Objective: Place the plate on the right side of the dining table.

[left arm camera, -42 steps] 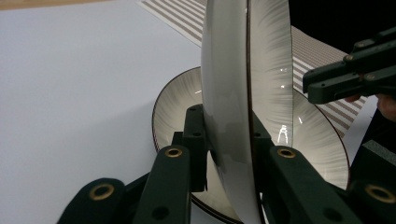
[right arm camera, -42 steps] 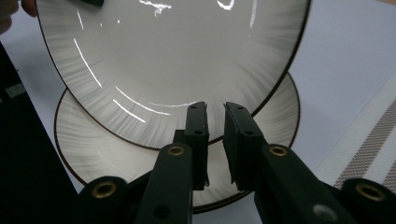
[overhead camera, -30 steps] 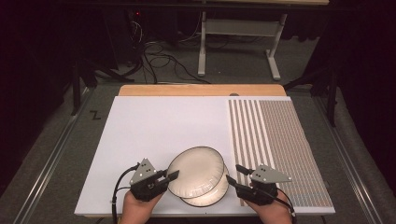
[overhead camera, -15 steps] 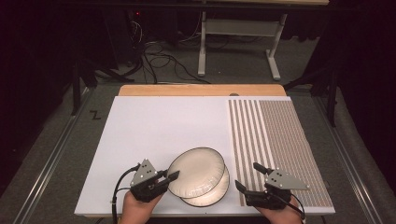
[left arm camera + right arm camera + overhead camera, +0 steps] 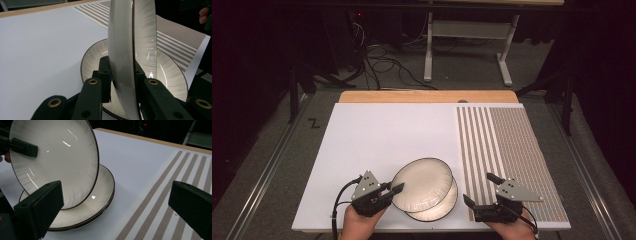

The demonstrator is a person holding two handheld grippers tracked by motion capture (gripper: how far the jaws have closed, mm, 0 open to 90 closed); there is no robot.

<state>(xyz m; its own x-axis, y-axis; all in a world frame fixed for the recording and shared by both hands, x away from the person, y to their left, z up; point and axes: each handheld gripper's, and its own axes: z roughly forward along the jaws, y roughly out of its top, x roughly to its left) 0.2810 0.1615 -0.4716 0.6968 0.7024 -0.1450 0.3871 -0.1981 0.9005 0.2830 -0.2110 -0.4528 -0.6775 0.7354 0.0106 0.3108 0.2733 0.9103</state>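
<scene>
Plate (image 5: 130,45) (cream, dark-rimmed) tilts up, pinched by left hand-held gripper (image 5: 388,192); right hand-held gripper (image 5: 482,190) gapes wide.

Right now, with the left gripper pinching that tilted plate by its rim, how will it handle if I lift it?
The tilted plate looks glazed, with glare streaks, so probably slippery. The left gripper pinches one edge only, so it may pivot. It seems rigid and breakable over the lower plate.
</scene>
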